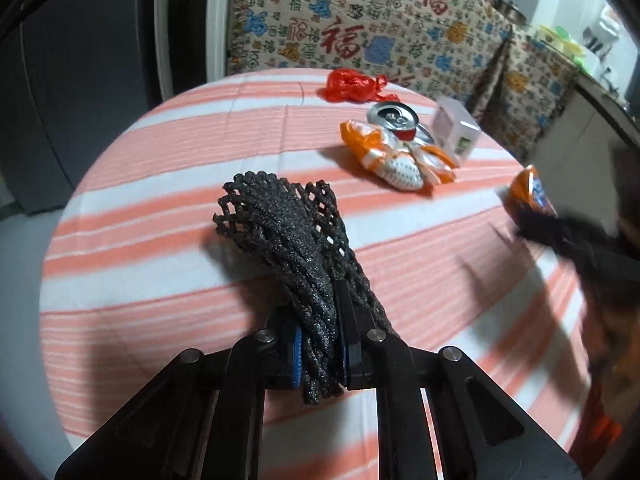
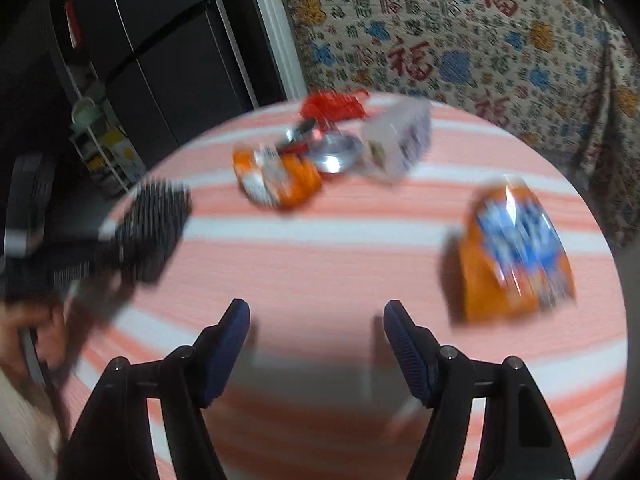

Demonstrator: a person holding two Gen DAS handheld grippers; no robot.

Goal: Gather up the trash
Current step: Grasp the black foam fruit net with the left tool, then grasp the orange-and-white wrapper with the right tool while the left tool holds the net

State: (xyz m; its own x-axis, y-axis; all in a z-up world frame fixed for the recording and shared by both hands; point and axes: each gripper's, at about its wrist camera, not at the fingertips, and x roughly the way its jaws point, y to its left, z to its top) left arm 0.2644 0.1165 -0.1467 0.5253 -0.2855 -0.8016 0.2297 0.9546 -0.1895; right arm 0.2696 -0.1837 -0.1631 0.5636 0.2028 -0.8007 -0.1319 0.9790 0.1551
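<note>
Gripping a bunched black mesh bag (image 1: 292,256), the left gripper (image 1: 320,344) has its fingers pressed on the gathered netting, the loose end fanning out forward and slightly left over the striped tablecloth (image 1: 160,208). The right gripper (image 2: 316,344) hangs with fingers spread wide and nothing between them, above the cloth and near the orange snack packet (image 2: 512,256). That packet looks like the next piece to collect: it lies flat just ahead and to the right, its long axis running away from the gripper, its crimped top pointing to the far side. A good pickup likely means swinging right and closing across the narrow width. Farther off sit an orange-white wrapper (image 2: 276,178), a crushed can (image 2: 332,152), a small carton (image 2: 396,144) and a red plastic bag (image 2: 334,106), clustered together.
</note>
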